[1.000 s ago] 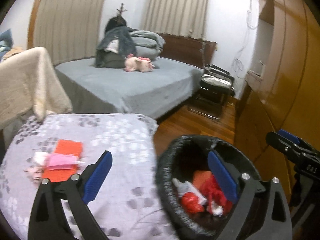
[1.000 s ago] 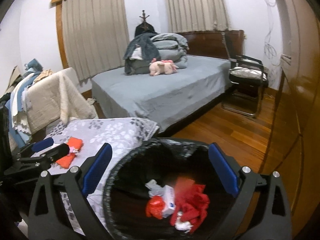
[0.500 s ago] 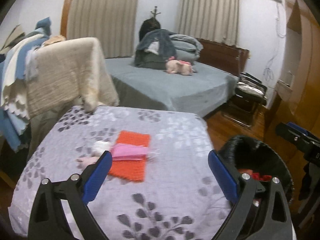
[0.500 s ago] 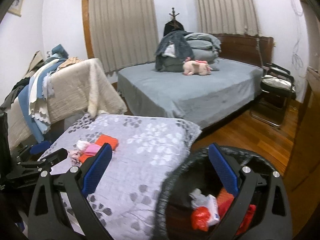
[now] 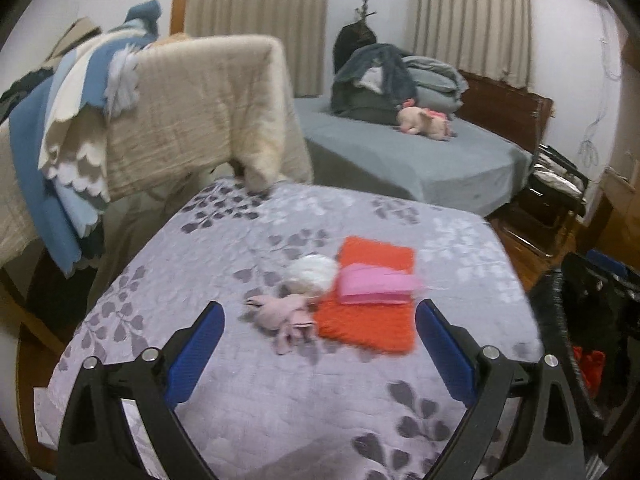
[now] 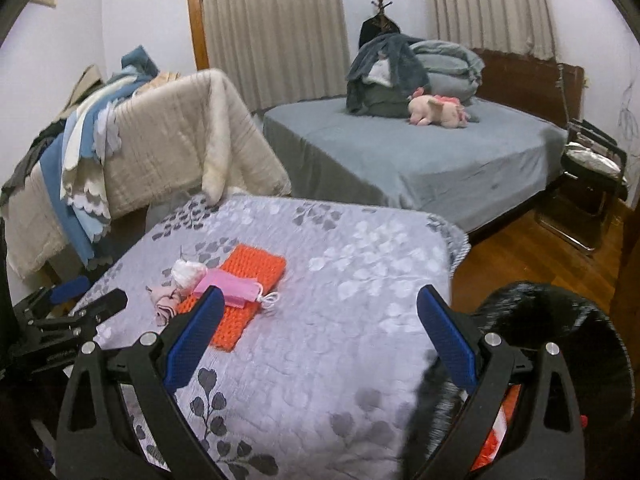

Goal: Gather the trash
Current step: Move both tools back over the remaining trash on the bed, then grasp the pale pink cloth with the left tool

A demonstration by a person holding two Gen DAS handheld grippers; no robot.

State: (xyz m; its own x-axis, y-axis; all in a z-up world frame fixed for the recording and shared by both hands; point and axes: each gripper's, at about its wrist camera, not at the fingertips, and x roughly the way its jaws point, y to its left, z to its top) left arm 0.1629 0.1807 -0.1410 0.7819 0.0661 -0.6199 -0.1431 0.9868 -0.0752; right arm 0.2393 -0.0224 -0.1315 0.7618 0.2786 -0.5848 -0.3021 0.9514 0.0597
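On the grey leaf-patterned table cover (image 5: 320,400) lie an orange knitted cloth (image 5: 372,304), a pink face mask (image 5: 374,286) on it, a white crumpled tissue (image 5: 312,272) and a pale pink crumpled scrap (image 5: 286,314). My left gripper (image 5: 318,344) is open and empty, just short of them. In the right wrist view the same pile shows: cloth (image 6: 252,276), mask (image 6: 230,288), tissue (image 6: 188,272), scrap (image 6: 164,300). My right gripper (image 6: 320,332) is open and empty, above the table's right part. The black-lined trash bin (image 6: 560,320) with red trash stands at the lower right.
A chair draped with beige and blue blankets (image 5: 168,116) stands behind the table. A grey bed (image 6: 420,156) with a pink plush toy (image 6: 436,110) lies beyond. A folding chair (image 6: 592,184) stands on the wood floor at the right. The left gripper shows at the left edge (image 6: 68,312).
Both grippers have swung left from over the trash bin to over the table. The pile of trash now lies between the left gripper's fingers in view. Both stayed open.
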